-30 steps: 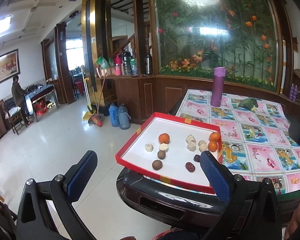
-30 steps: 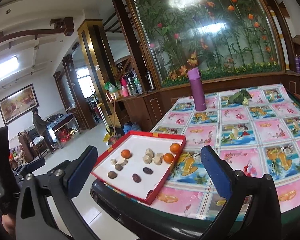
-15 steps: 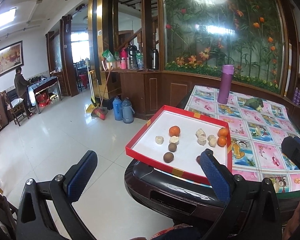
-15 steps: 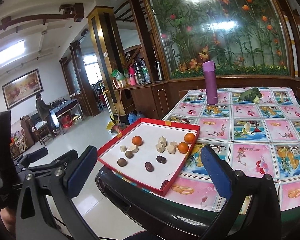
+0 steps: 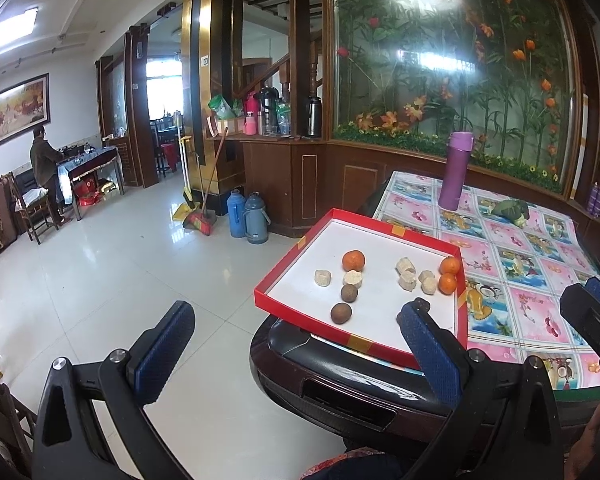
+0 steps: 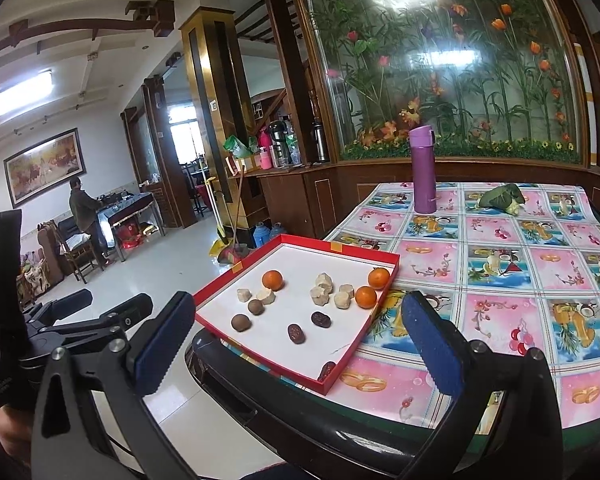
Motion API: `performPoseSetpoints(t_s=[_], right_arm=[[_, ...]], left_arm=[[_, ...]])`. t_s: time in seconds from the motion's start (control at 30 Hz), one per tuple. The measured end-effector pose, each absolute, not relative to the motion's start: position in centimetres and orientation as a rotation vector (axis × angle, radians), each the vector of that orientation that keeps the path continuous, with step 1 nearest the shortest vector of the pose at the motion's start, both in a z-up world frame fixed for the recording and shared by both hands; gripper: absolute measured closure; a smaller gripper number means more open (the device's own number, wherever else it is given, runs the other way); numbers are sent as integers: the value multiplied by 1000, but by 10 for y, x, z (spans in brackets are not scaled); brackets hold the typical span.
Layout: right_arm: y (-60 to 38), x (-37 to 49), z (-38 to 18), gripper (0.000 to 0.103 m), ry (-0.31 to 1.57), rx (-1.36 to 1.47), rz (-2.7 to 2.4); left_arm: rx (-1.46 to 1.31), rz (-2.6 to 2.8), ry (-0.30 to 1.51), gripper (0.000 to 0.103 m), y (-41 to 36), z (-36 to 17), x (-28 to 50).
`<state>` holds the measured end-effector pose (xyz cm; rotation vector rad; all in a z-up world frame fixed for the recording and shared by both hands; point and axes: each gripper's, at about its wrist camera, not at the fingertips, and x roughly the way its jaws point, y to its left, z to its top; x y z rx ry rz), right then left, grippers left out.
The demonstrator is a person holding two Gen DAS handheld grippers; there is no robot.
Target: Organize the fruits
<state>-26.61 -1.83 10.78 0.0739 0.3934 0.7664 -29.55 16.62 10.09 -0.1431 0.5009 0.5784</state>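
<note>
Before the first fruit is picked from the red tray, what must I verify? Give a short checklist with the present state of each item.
1. Left hand-held gripper open and empty: ok.
2. Right hand-held gripper open and empty: ok.
3. Red tray fully on the table: not ok, its left corner overhangs the edge.
4. Oranges uncovered, free to grasp: ok.
5. Separate containers for sorting: cannot tell, none in view.

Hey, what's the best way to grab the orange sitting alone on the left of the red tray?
Pinch that lone orange across its round middle, coming down from above. A pale chunk touches its near side and the tray wall is low, so the fingers probably fit best on its left and right flanks.
</note>
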Motion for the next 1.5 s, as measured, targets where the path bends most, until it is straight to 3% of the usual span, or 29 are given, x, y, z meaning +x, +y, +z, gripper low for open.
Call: performPoseSetpoints(t_s=[0.7,0.87,1.5], right_arm=[[18,-203,106,0,416,50,793],[24,-186,102,0,446,57,786],[73,-146,74,0,552,39,812]], left_arm=[[-160,616,527,0,192,98,-254],[-215,653,464,0,205,99,-251],[-184,695,633,0,236,62,-216]])
